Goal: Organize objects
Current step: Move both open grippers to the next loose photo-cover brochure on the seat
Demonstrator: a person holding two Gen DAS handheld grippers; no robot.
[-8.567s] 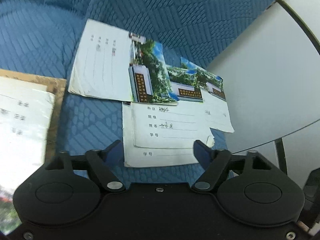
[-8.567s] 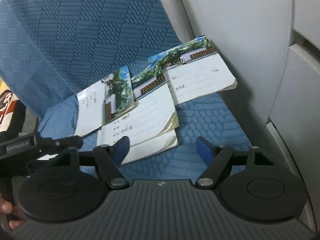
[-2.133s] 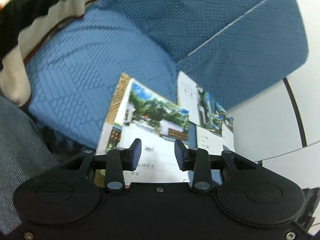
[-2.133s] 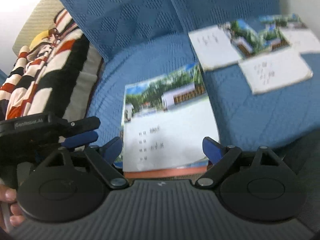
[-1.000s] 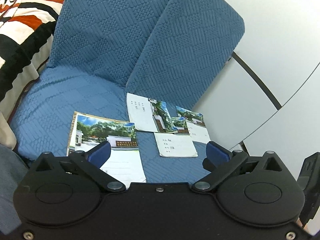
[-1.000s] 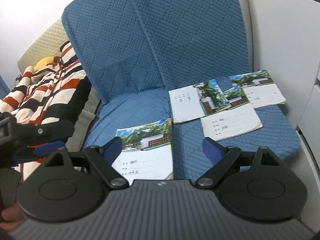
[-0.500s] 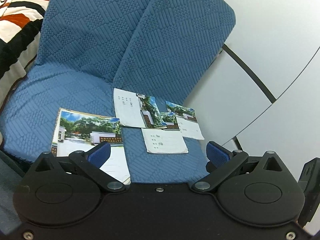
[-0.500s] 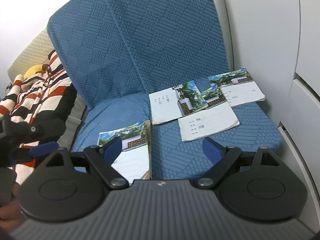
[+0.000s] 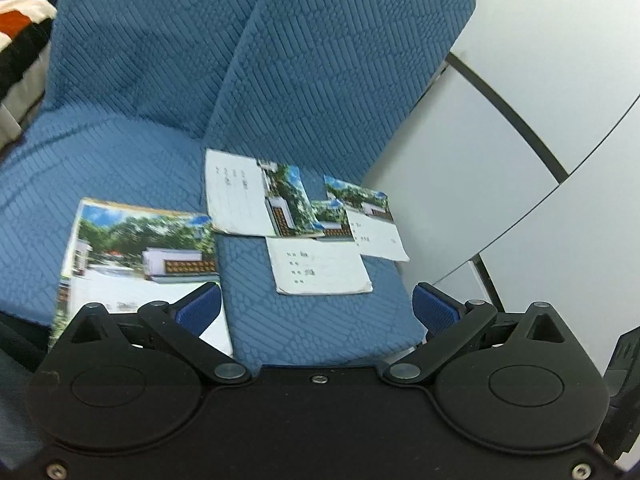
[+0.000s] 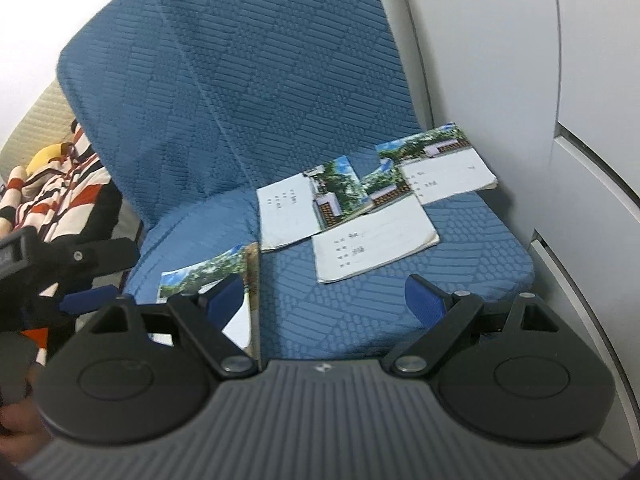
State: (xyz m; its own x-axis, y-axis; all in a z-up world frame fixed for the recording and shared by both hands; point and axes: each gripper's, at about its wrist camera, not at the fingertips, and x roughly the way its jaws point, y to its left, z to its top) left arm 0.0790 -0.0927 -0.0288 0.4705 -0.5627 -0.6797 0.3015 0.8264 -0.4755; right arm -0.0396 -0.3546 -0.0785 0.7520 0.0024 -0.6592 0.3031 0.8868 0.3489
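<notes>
- Now, in the left wrist view, the left gripper (image 9: pixel 316 306) hangs wide open and holds nothing, above the front of the blue seat (image 9: pixel 320 320).
- One big notebook (image 9: pixel 140 256) lies on the left cushion; three small notebooks (image 9: pixel 308 224) overlap on the right cushion, beside the white wall (image 9: pixel 520 120).
- Then, in the right wrist view, the right gripper (image 10: pixel 324 300) is also wide open and empty.
- The big notebook (image 10: pixel 208 272) is partly behind its left finger; the small notebooks (image 10: pixel 368 208) lie farther, near the backrest (image 10: pixel 260 80).
- A striped blanket (image 10: pixel 60 188) is at the far left.
</notes>
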